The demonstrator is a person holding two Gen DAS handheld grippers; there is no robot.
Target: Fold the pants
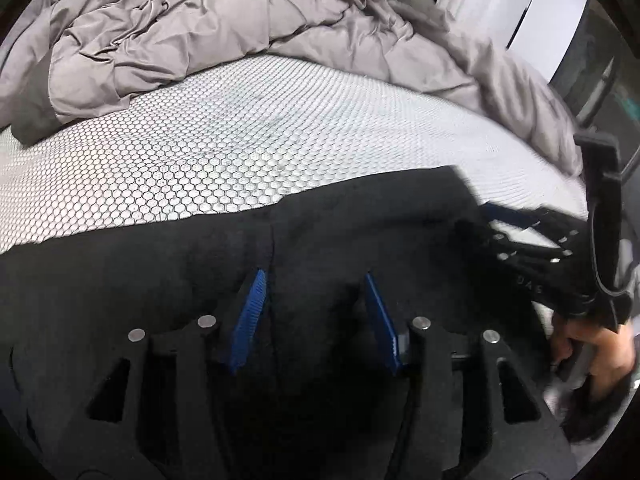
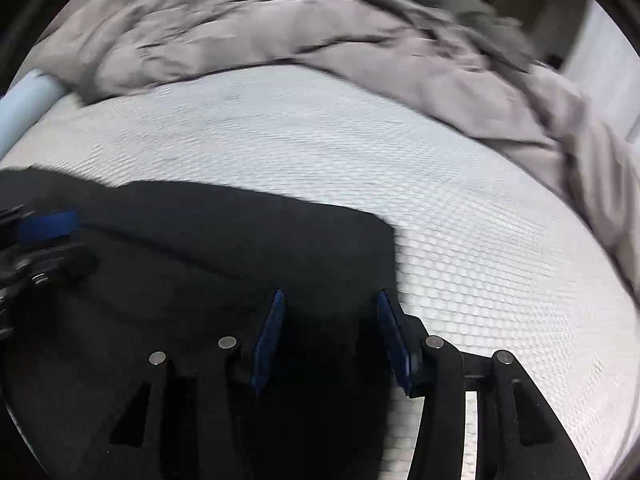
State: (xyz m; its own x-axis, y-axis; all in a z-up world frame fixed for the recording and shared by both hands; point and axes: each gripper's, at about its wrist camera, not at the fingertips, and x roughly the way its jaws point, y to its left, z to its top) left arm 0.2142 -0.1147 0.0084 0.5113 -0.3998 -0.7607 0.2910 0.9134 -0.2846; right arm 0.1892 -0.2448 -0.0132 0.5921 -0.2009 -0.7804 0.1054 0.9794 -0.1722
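Black pants (image 1: 160, 260) (image 2: 220, 232) lie spread flat on a white honeycomb-patterned mattress (image 1: 200, 140) (image 2: 480, 240). My left gripper (image 1: 315, 276) hovers low over the dark cloth, its blue pads (image 1: 252, 308) apart, a seam running between them. My right gripper (image 2: 331, 294) stands at the pants' right edge, blue pads apart over the fabric, the right pad just above the cloth's border. Neither pair of pads presses on cloth. The left wrist view shows the right gripper (image 1: 516, 236) blurred at the right with a hand (image 1: 592, 348) on it. The left gripper's blue pad (image 2: 48, 224) shows at the right wrist view's left edge.
A crumpled grey comforter (image 1: 180, 32) (image 2: 280, 28) is heaped along the far side of the bed and down its right. A pale blue rail (image 2: 28, 96) sits at the far left. White furniture (image 1: 552, 12) stands beyond the bed at the upper right.
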